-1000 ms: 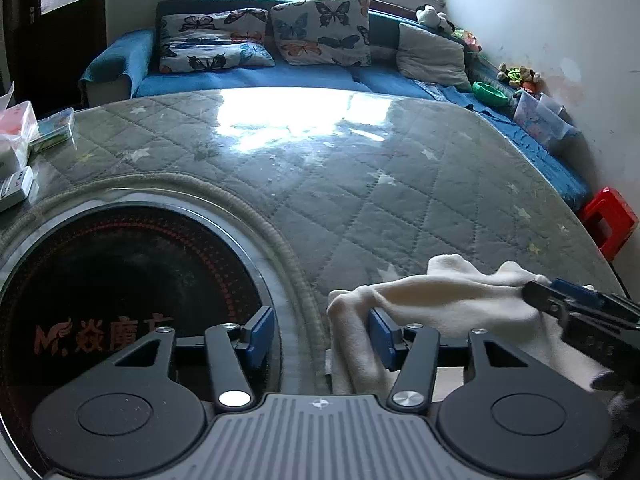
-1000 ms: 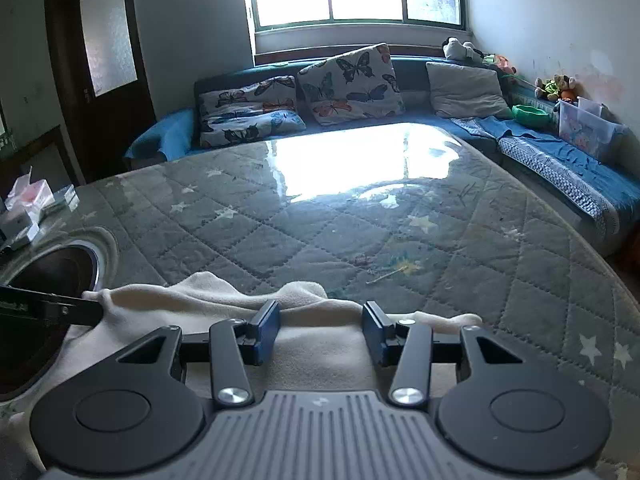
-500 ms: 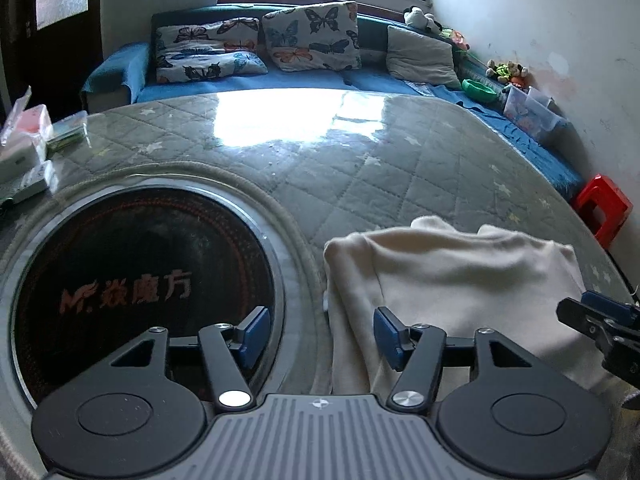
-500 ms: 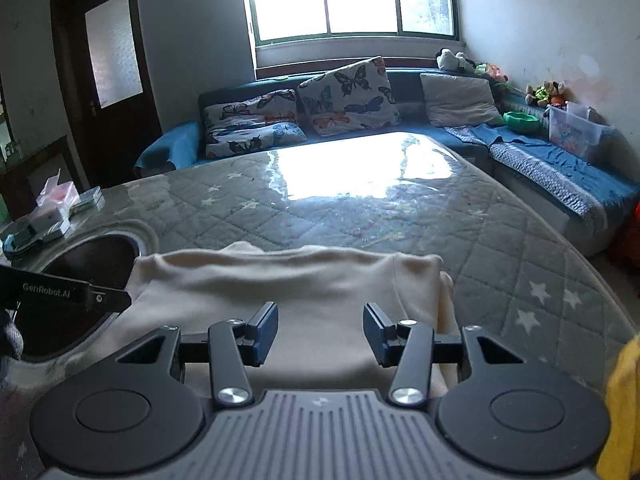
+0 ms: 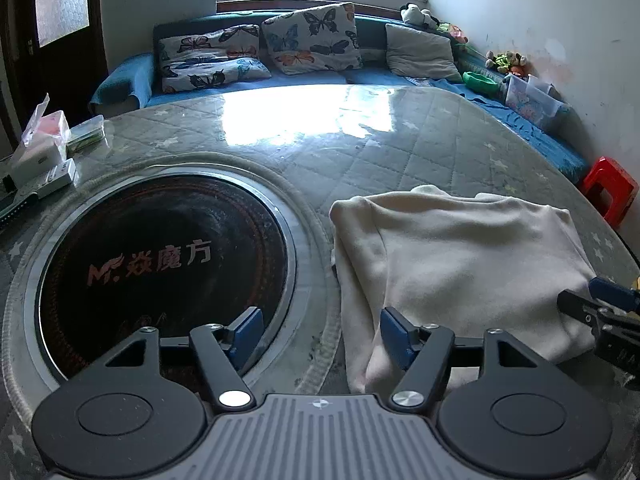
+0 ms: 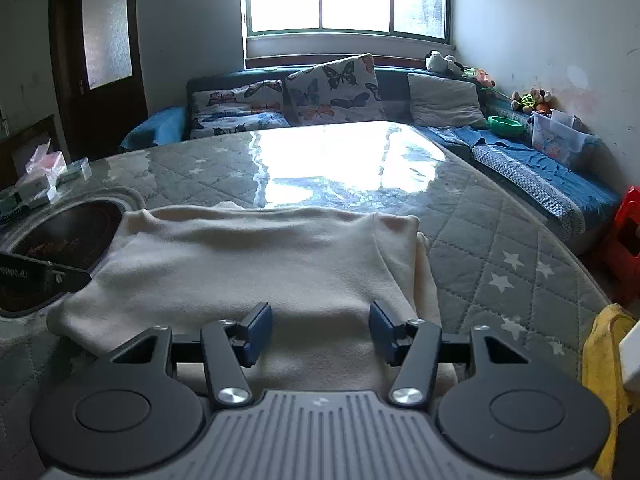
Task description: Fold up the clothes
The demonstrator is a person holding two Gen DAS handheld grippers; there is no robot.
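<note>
A cream garment (image 5: 460, 256) lies folded flat on the quilted grey table cover, right of the round black hob; it also shows in the right wrist view (image 6: 256, 264). My left gripper (image 5: 322, 338) is open and empty, above the garment's near left edge and the hob rim. My right gripper (image 6: 320, 330) is open and empty, just above the garment's near edge. The right gripper's tip shows at the right of the left wrist view (image 5: 600, 312). The left gripper's tip shows at the left of the right wrist view (image 6: 44, 276).
A round black induction hob (image 5: 160, 264) is set in the table (image 5: 400, 148) at the left. Small boxes (image 5: 40, 152) stand at the far left edge. A blue sofa with butterfly cushions (image 5: 308, 40) lies beyond. A red stool (image 5: 608, 192) and a yellow object (image 6: 608, 364) are at the right.
Both grippers have let go of the garment and drawn back toward me and upward. The garment, bunched a second ago, now lies flat and folded.
</note>
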